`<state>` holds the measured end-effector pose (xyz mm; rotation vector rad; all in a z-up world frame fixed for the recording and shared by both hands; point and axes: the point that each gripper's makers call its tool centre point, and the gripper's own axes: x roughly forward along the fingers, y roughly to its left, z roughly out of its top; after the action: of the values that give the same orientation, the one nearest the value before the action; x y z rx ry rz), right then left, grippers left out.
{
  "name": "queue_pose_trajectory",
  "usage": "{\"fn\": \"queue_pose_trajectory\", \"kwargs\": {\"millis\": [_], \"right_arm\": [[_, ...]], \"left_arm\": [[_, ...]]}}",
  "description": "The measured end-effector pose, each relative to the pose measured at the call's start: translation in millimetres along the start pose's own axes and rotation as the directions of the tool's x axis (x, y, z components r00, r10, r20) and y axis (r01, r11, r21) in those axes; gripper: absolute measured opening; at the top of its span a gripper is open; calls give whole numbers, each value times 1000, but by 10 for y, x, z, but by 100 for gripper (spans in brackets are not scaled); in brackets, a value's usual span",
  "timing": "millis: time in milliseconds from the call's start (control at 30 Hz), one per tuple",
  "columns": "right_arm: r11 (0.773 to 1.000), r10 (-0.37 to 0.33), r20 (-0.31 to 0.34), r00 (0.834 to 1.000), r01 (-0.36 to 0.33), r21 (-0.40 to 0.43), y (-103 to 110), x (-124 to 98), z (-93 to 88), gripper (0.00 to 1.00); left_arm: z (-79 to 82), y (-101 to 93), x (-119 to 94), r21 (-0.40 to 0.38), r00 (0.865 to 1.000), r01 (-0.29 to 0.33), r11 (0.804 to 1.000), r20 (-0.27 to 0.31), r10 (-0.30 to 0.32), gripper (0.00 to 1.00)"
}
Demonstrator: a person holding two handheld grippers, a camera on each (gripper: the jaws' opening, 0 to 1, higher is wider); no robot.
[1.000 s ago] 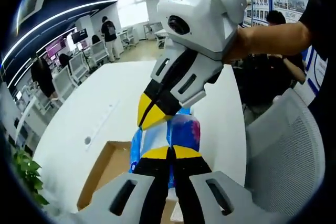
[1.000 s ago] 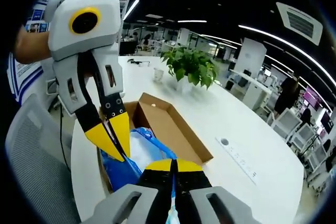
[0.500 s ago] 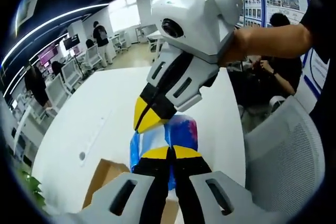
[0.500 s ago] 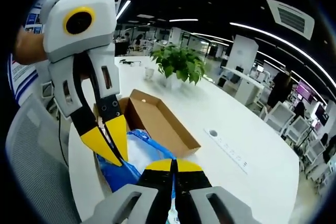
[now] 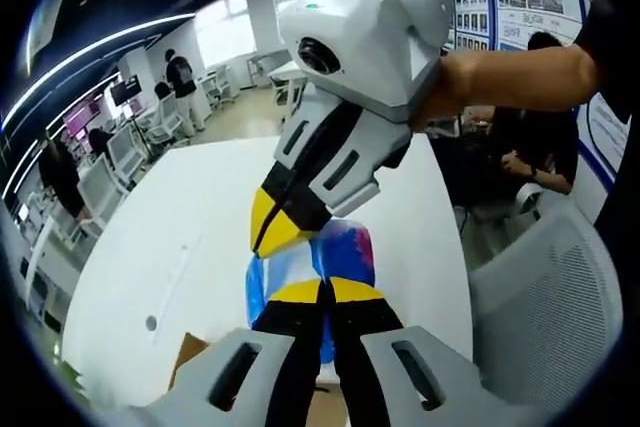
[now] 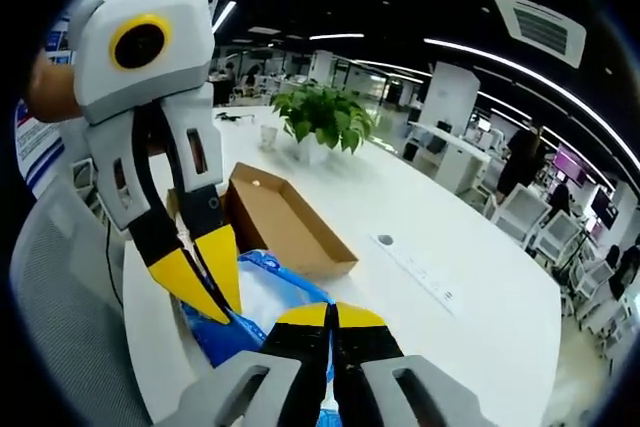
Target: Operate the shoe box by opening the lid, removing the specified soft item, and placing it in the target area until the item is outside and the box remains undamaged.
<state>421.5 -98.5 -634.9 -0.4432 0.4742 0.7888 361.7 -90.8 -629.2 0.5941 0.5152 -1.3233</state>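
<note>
Left gripper view: left tool [image 5: 322, 292] and right tool [image 5: 272, 232] both pinch the blue soft bag [image 5: 345, 255] above bare white tabletop [image 5: 190, 207]; shoe box [image 6: 285, 222] sits behind.

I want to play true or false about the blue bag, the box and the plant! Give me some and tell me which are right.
1. Both tools pinch the blue bag. True: the left tool and the right tool are shut on it.
2. The bag is red. False: it is blue and white, with a pink patch.
3. The box is open. True: its brown inside shows.
4. The plant stands inside the box. False: it stands on the white table beyond the box.
5. The table is black. False: it is white.
</note>
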Motion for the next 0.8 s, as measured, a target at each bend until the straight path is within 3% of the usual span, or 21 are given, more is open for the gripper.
{"fn": "queue_pose_trajectory", "kwargs": {"millis": [800], "right_arm": [[998,-46,-37,998,48,38,-387,-324,-474,0]], "left_arm": [[315,-69,584,35,999,48,998,-4,-48,0]]}}
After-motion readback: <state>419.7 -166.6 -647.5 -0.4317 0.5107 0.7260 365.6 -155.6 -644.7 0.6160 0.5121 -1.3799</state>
